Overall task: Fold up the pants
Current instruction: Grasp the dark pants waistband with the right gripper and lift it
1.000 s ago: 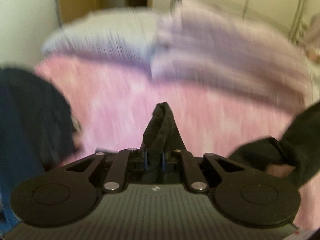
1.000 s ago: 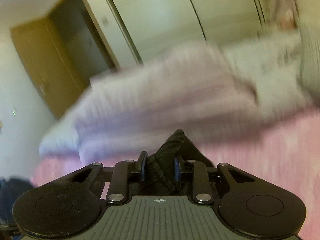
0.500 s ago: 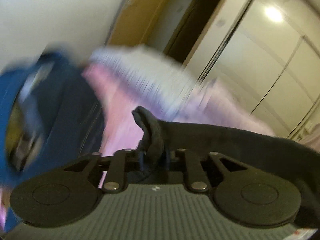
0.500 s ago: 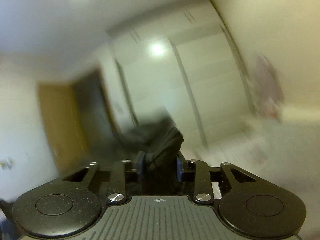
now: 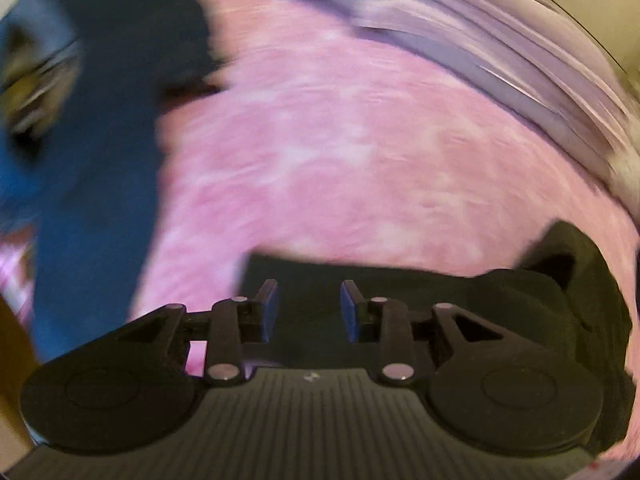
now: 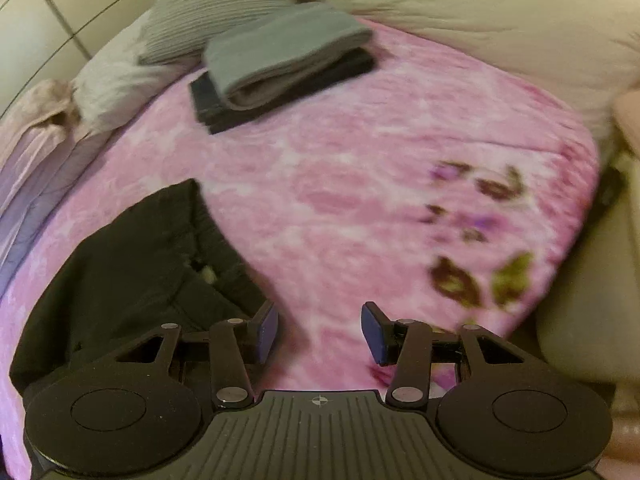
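Black pants [image 6: 132, 264] lie crumpled on the bed's pink blanket [image 6: 360, 184], not held. Left gripper [image 5: 308, 304] spread apart above them, empty. Right gripper [image 6: 320, 328] also spread, empty, just right of the pants. Folded grey-and-dark stack [image 6: 280, 64] far side, near pillows [image 6: 460, 0]. Blue garment [image 5: 100, 160] at left, blurred.

Folded grey towel [image 6: 280, 52] on pink blanket [image 6: 360, 184].
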